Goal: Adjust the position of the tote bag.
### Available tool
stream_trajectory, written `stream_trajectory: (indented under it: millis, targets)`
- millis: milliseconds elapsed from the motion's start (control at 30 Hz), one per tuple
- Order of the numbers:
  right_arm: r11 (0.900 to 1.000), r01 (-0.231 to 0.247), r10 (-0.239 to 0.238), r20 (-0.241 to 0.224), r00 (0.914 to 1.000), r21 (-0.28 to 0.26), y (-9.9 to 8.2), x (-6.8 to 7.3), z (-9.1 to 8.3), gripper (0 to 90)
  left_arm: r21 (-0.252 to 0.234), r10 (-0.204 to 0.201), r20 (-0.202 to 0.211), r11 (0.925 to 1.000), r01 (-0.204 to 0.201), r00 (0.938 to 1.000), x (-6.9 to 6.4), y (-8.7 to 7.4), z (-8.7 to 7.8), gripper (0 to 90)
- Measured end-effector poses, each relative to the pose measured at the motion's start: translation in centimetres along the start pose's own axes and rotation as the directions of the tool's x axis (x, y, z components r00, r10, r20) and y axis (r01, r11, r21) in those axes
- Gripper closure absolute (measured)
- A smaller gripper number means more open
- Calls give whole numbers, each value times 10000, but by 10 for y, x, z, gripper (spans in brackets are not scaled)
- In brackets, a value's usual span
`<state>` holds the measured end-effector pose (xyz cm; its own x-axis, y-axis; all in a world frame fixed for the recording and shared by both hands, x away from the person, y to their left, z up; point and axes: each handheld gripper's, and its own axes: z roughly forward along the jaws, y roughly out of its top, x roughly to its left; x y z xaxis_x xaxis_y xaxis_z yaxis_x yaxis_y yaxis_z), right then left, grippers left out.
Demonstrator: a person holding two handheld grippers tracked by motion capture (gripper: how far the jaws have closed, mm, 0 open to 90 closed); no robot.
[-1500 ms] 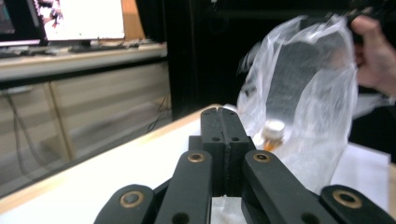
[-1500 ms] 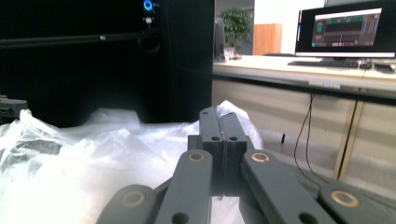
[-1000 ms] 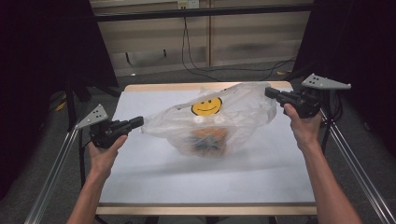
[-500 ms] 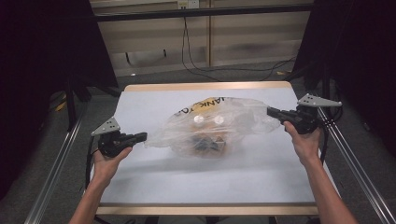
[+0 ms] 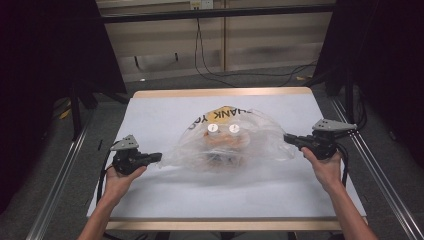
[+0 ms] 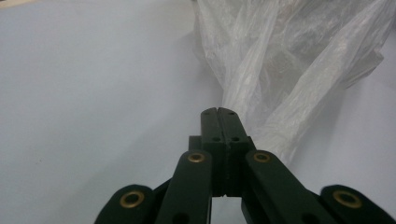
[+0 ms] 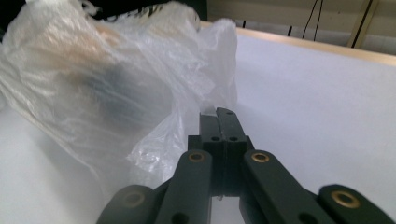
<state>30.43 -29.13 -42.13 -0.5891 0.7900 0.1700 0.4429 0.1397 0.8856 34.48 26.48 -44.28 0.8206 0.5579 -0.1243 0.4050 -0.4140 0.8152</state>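
Note:
A clear plastic bag (image 5: 227,142) with black lettering and a yellow print lies slumped on the middle of the white table (image 5: 165,107). Two white caps (image 5: 213,129) and some orange and dark items show through it. My left gripper (image 5: 158,157) is at the bag's left end. In the left gripper view its jaws (image 6: 218,111) are shut on a twisted strand of the bag (image 6: 289,70). My right gripper (image 5: 287,137) is at the bag's right end. In the right gripper view its jaws (image 7: 217,112) are shut with the bag's film (image 7: 107,84) caught at the tips.
Metal rails (image 5: 60,185) run along both sides of the table. Black cables (image 5: 210,65) trail over the floor behind it. Dark curtains stand at the far left and right. A wooden edge (image 5: 220,224) borders the near side.
Both hands have come down with the bag stretched between them. The bag hung above the table before and now rests on it, flatter and slacker.

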Motion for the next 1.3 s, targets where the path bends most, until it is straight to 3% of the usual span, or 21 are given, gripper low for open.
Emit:
stream_trajectory:
  millis: [167, 267, 400, 567, 600, 667, 833, 933, 1067, 1167, 1300]
  targets:
    - [9995, 35, -38, 113, 9999, 303, -6, 0, 5, 900, 321, 61, -233, 9995, -53, 9997, 2, -4, 3, 900]
    - [9992, 29, -47, 470, 9989, 389, -13, -4, 4, 900, 607, -44, -256, 9981, 60, 9997, 7, -13, 7, 900]
    - [9990, 26, -44, 402, 9992, 456, -16, -4, 4, 900, 86, -315, -103, 9995, 316, 9994, 10, -15, 3, 900]
    - [9994, 170, -171, -20, 9999, -315, -3, 2, -7, 900, -1031, -508, 244, 9933, 531, 9984, 8, -8, -9, 898]
    - [9985, 254, -256, -24, 9997, -481, 0, 4, -10, 900, -1195, -563, 139, 9912, 575, 9983, 7, -6, -11, 883]
    - [9971, 285, -295, -120, 9995, -711, 5, 6, -15, 822, -1464, -545, 259, 9875, 577, 9982, 7, -4, -14, 864]
    - [9933, 318, -307, 116, 9995, -1110, 13, 3, -31, 749, -1759, -682, 233, 9818, 712, 9974, 8, 1, -17, 791]
    - [9893, 250, -219, 230, 9995, -1439, 18, 0, -40, 647, -1999, -756, 282, 9766, 797, 9967, 6, 7, -17, 676]
    - [9859, 169, -145, 159, 9998, -1663, 25, 1, -44, 497, -1966, -699, 139, 9779, 713, 9975, 4, 20, -11, 523]
    - [9857, 481, -516, -175, 9985, -1617, 35, 10, -41, 391, -2033, -544, 91, 9776, 552, 9985, 2, 29, -7, 457]
    - [9845, 708, -769, -321, 9965, -1602, 46, 18, -35, 350, -1828, -511, 58, 9818, 513, 9987, 4, 37, 3, 368]
